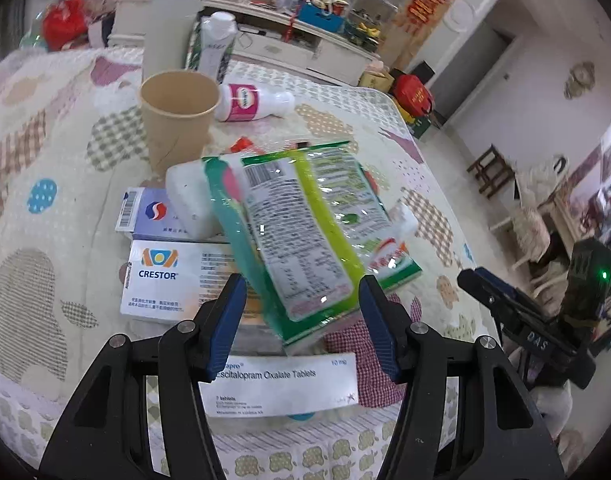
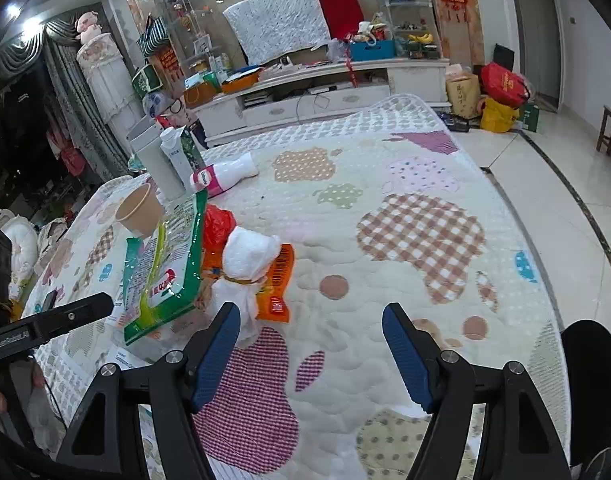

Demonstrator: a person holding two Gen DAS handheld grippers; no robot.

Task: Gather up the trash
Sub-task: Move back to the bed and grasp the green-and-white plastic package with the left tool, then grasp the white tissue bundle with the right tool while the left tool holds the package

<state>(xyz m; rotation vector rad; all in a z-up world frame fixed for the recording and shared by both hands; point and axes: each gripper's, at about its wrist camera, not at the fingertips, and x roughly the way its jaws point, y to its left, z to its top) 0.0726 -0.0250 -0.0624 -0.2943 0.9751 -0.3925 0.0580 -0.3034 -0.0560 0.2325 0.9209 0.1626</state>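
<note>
**Left wrist view: both grippers apart over a litter of packaging on the quilt-covered bench**

Left wrist view has the left gripper (image 1: 301,312) with its blue fingers spread wide, nothing between them, poised over the near end of a green snack bag (image 1: 301,224). The bag lies tilted across a pile: a white Crestor box (image 1: 161,280) to its left, a blue-and-white box (image 1: 145,212) behind that, a white foam block (image 1: 189,200) touching the bag's far left edge, and an Escitalopram tablet box (image 1: 281,384) under the fingers. Farther back stands an upright brown paper cup (image 1: 177,116), with a pink-labelled white bottle (image 1: 249,102) lying on its side just beyond it and a tall carton (image 1: 217,44) upright behind.

From the right wrist view, the right gripper (image 2: 311,344) is likewise open and holds nothing, hovering above the patchwork quilt (image 2: 405,240). Just ahead of its left finger sits a crumpled white tissue wad (image 2: 247,260), resting against an orange wrapper (image 2: 279,288) and a red plastic scrap (image 2: 217,224). The green bag leans beside them.
</note>
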